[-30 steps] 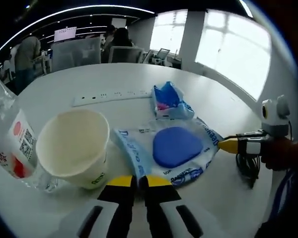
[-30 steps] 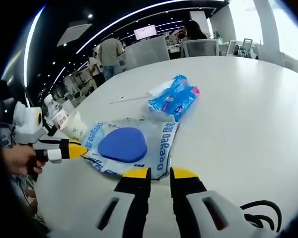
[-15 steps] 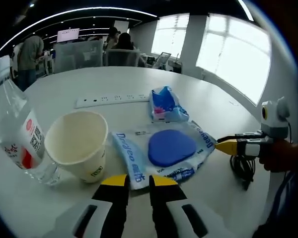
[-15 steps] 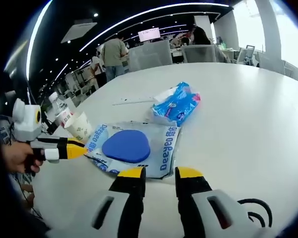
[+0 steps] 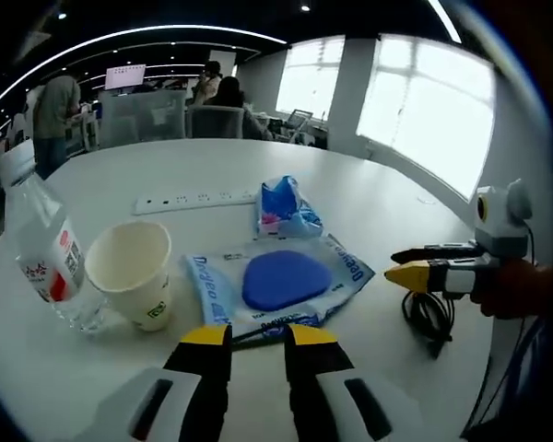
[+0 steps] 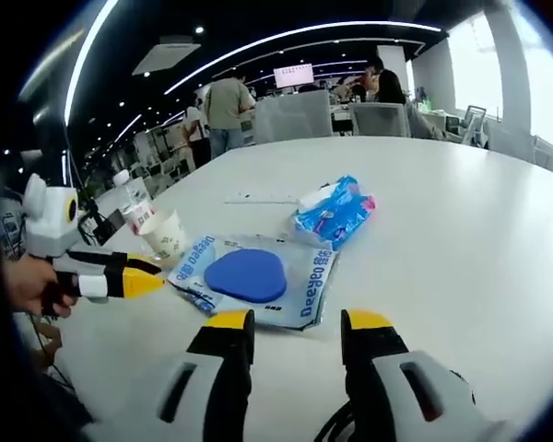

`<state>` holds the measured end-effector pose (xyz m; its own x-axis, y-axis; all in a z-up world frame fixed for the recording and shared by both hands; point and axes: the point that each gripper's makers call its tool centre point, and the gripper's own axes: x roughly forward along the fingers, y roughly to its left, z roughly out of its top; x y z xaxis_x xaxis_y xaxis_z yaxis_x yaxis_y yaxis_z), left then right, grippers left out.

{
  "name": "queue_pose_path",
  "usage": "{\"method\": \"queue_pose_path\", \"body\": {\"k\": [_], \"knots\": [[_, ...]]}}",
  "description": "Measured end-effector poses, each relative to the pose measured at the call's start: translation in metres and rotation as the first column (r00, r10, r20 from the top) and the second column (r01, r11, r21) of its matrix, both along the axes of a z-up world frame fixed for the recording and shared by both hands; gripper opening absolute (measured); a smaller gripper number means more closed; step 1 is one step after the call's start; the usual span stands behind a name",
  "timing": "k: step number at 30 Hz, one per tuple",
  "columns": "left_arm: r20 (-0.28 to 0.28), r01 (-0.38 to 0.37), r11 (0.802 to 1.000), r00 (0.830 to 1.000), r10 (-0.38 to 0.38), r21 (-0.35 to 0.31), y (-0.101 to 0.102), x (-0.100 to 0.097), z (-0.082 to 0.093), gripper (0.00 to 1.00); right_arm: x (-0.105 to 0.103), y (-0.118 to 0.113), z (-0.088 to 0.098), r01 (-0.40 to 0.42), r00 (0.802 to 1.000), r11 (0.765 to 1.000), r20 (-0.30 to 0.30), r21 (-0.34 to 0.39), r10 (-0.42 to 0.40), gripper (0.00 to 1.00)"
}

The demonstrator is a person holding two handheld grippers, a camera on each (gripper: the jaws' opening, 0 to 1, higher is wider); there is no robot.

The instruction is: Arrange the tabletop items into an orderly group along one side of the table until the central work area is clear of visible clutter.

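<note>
The left gripper (image 5: pixel 258 333) was released, jaws parted around nothing. Just ahead lay the blue wipes pack (image 5: pixel 281 281); the paper cup (image 5: pixel 131 273) and water bottle (image 5: pixel 44 258) stood ahead-left. The right gripper (image 6: pixel 300 322) was likewise released, the pack (image 6: pixel 249 276) ahead.

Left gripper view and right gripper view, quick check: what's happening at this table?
A person holds a two-jaw gripper in each hand over a white table. Both the left gripper and right gripper are open and hold nothing. In front of them lie a blue-and-white package, a small blue pouch, a paper cup, a water bottle and a power strip, ungrouped.
</note>
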<state>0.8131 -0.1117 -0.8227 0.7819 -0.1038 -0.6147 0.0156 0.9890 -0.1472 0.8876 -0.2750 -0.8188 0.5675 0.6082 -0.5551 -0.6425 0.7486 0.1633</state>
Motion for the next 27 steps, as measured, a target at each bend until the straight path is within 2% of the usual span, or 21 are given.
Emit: {"method": "queue_pose_path", "body": {"k": [8,13,15,27], "knots": [[0.044,0.014,1.000,0.999,-0.014,0.000,-0.012,0.001,0.021,0.26,0.006,-0.006,0.022,-0.009,0.999,1.000,0.036,0.005,0.008,0.41],[0.059,0.021,1.000,0.998,-0.021,0.006,-0.023,0.002,0.033,0.28,0.007,-0.010,0.032,-0.042,0.997,0.999,0.060,-0.027,0.044,0.43],[0.060,0.046,0.999,0.997,-0.046,-0.004,-0.029,0.004,0.038,0.30,0.010,-0.012,0.038,-0.043,0.997,0.999,0.062,-0.029,0.045,0.43],[0.106,0.023,1.000,0.994,-0.022,-0.014,-0.054,0.021,0.063,0.36,0.039,-0.015,0.062,-0.121,0.988,0.991,0.088,-0.062,0.126,0.47]]}}
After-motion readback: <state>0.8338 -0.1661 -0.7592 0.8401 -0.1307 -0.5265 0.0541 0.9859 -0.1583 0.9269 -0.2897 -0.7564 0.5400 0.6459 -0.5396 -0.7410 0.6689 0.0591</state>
